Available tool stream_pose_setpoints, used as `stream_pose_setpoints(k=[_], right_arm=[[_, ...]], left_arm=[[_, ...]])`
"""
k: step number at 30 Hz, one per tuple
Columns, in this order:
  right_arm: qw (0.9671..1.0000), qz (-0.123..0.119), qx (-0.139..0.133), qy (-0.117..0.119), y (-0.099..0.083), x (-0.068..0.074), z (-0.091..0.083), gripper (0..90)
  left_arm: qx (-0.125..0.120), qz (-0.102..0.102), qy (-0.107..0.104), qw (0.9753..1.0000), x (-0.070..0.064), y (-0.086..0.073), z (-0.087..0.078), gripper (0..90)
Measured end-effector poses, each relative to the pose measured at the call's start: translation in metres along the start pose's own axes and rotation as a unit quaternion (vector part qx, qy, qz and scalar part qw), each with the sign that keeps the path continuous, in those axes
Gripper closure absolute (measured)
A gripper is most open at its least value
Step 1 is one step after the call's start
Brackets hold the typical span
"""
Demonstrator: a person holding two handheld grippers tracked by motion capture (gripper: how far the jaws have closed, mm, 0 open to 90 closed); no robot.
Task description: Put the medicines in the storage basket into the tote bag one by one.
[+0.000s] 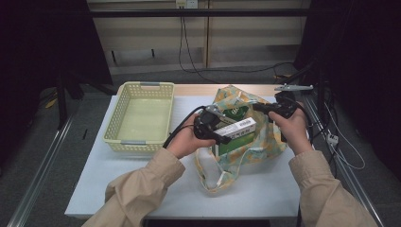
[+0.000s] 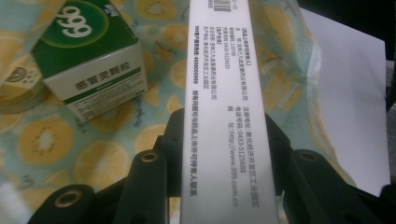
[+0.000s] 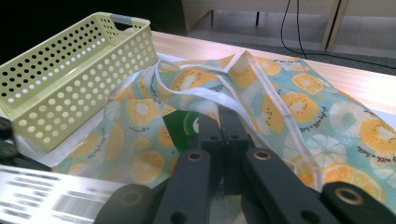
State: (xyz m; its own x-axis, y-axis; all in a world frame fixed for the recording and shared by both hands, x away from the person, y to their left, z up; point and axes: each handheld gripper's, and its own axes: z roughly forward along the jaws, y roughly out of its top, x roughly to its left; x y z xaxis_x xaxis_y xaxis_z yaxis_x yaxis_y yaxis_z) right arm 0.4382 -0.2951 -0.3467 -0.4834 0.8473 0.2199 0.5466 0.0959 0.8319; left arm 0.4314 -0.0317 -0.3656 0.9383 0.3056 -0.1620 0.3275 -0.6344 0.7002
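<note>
Over the mouth of the fruit-print bag [image 1: 246, 137], in the middle of the table [image 1: 142, 184], the left gripper [image 1: 222, 137] has a long white-and-green box [image 1: 239, 127] clamped between its jaws. In the left gripper view the jaws sit snug on both sides of the box [image 2: 224, 116], so they're closed down to its width, and the box is up off the fabric. A second green box [image 2: 91, 60] is still down inside the bag, next to a round tin [image 2: 18, 93].

The right gripper [image 1: 265, 109] is on the far right of the bag, jaws pinched together on a fold of the bag's cloth [image 3: 219, 112], holding the opening up, by the look of it.

My guess: the box is headed for the yellow basket [image 1: 142, 116] on the left. To do this bit well I'd lift straight up first so the box clears the white trim of the bag, then swing left. The grip looks near one end, so the long end could sag or twist. Go slow and keep it level. The right side should just hold the cloth steady so the bag doesn't drag along.
</note>
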Motion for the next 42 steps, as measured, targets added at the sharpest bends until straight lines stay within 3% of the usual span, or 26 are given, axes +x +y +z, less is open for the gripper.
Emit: stream_pose_setpoints(k=[6, 12, 15, 18, 26, 29, 30, 32, 33, 34, 42], right_arm=[[1.0000, -0.001, 0.001, 0.000, 0.001, 0.002, -0.001, 90.0], [1.0000, -0.002, -0.002, 0.001, 0.004, 0.003, -0.005, 90.0], [1.0000, -0.001, -0.002, 0.000, 0.006, 0.002, -0.008, 90.0], [1.0000, 0.001, -0.004, -0.002, 0.007, 0.000, -0.010, 90.0], [1.0000, 0.000, -0.002, 0.000, 0.009, 0.001, -0.009, 90.0], [1.0000, -0.001, 0.000, -0.002, 0.008, 0.001, -0.009, 90.0], [1.0000, -0.001, -0.001, -0.001, 0.008, 0.001, -0.009, 90.0], [1.0000, -0.001, 0.001, -0.002, 0.008, 0.001, -0.010, 90.0], [1.0000, -0.002, 0.001, -0.002, 0.008, 0.002, -0.010, 90.0], [1.0000, -0.002, 0.000, -0.002, 0.008, 0.002, -0.010, 90.0], [1.0000, -0.002, 0.002, 0.002, 0.002, 0.005, -0.006, 90.0]], left_arm=[[0.014, -0.006, 0.021, 0.9996, 0.003, 0.008, 0.033, 63.3], [0.006, -0.029, 0.043, 0.9986, 0.014, 0.018, 0.057, 63.3], [-0.013, -0.052, 0.050, 0.9973, 0.020, 0.023, 0.066, 63.2], [-0.018, -0.061, 0.055, 0.9965, 0.025, 0.026, 0.073, 63.2], [-0.026, -0.062, 0.064, 0.9957, 0.026, 0.034, 0.090, 62.8], [-0.043, -0.061, 0.067, 0.9950, 0.026, 0.035, 0.096, 61.8], [-0.050, -0.065, 0.068, 0.9943, 0.026, 0.035, 0.097, 59.7], [-0.039, -0.074, 0.075, 0.9936, 0.025, 0.034, 0.097, 38.1], [-0.031, -0.077, 0.085, 0.9930, 0.024, 0.033, 0.095, 32.3], [-0.032, -0.080, 0.076, 0.9934, 0.024, 0.032, 0.093, 28.5], [-0.041, -0.069, 0.068, 0.9944, 0.015, 0.009, 0.042, 16.3]])
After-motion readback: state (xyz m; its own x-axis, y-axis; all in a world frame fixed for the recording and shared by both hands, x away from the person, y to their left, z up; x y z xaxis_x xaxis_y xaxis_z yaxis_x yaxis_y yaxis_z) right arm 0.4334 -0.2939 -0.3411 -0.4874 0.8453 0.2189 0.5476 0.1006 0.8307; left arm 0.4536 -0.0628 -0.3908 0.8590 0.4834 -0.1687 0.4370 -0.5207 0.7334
